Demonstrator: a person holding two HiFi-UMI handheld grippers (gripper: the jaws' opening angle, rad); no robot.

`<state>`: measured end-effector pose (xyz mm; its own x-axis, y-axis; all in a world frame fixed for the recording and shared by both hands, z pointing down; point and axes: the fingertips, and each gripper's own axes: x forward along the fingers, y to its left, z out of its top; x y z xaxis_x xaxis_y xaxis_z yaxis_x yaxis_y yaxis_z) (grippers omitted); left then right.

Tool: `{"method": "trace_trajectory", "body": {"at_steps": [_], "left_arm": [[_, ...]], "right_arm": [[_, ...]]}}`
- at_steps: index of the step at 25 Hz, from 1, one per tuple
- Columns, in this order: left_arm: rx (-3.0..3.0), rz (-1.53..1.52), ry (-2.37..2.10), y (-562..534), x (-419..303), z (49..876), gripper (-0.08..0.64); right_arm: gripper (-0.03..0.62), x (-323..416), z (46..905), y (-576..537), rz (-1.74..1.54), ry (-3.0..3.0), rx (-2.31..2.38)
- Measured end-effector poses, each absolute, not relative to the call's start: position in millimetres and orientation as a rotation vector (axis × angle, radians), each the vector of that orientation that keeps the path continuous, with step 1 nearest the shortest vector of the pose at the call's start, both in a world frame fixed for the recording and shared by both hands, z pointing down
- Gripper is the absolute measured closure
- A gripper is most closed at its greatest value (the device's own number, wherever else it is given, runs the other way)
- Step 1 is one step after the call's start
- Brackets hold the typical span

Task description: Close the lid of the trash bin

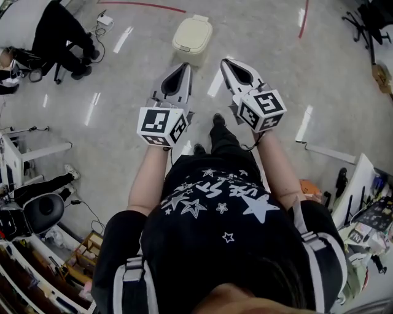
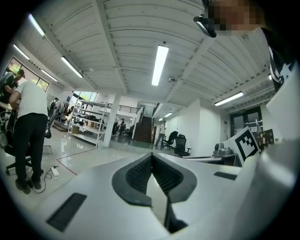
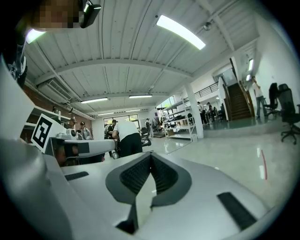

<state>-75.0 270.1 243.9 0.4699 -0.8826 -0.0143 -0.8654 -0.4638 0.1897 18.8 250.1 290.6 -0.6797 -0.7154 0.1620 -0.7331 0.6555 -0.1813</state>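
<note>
The cream trash bin point(image 1: 192, 35) stands on the floor ahead of me, and its lid lies flat down on top. My left gripper point(image 1: 184, 66) and right gripper point(image 1: 225, 62) are held side by side at chest height, short of the bin and not touching it. Both point forward with the tips together and nothing between them. In the left gripper view the left gripper point(image 2: 151, 156) has its jaws meeting at the tip, and the right gripper point(image 3: 150, 156) shows the same in its own view. Neither gripper view shows the bin, only the hall and ceiling.
A person in black point(image 1: 61, 37) bends over at the far left, beside cables. An office chair point(image 1: 43, 211) and shelving stand at the left, and cluttered desks point(image 1: 368, 214) at the right. Red tape lines point(image 1: 141, 6) mark the shiny floor beyond the bin.
</note>
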Motion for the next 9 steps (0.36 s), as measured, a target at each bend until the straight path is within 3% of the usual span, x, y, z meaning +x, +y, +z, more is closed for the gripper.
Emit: {"method": "trace_trajectory", "body": {"at_steps": [9], "left_arm": [[2.621, -0.208, -1.480, 311, -78, 225, 0.549]], "right_arm": [[0.586, 19, 276, 292, 0.316, -2.747, 1.283]]}}
